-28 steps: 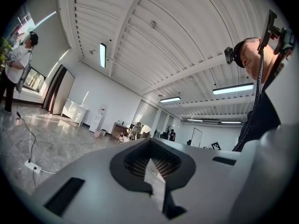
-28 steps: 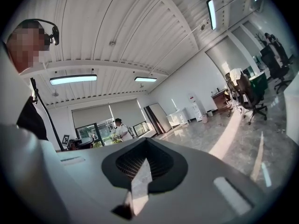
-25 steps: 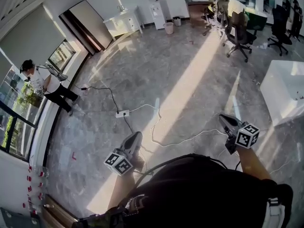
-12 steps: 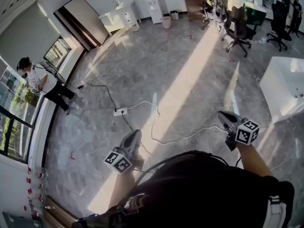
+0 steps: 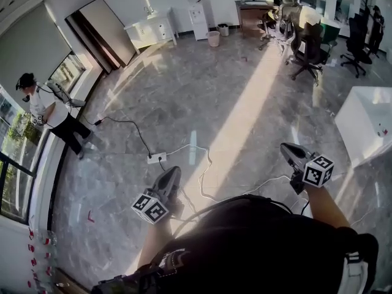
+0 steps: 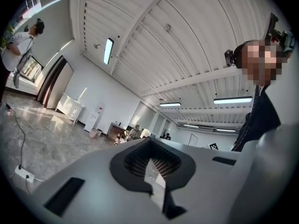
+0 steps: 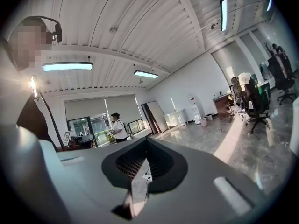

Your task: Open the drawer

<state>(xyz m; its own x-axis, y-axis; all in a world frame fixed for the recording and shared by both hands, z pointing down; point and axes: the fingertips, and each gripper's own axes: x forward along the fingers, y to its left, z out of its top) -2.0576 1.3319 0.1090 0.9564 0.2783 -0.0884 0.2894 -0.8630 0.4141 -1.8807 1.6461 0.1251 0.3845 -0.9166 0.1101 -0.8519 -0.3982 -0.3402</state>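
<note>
A white cabinet (image 5: 152,28) with drawer fronts stands against the far wall, a long way across the floor; it also shows small in the left gripper view (image 6: 70,107) and the right gripper view (image 7: 176,118). My left gripper (image 5: 171,175) is held level in front of my body, jaws together and nothing between them (image 6: 150,143). To the right my right gripper (image 5: 288,151) is also carried level, its jaws meeting with only a thin slit (image 7: 146,143). Neither gripper is near any furniture.
A power strip (image 5: 156,158) and loose white cables (image 5: 205,164) lie on the marble floor just ahead. A person (image 5: 46,112) stands by the left window. Office chairs (image 5: 306,41), a brown desk (image 5: 250,8), a bin (image 5: 213,38) and a white table (image 5: 367,118) stand around.
The floor, power strip and cables have slid closer to me, and the far furniture looms nearer. Both grippers keep the same level, shut pose in front of my body.
</note>
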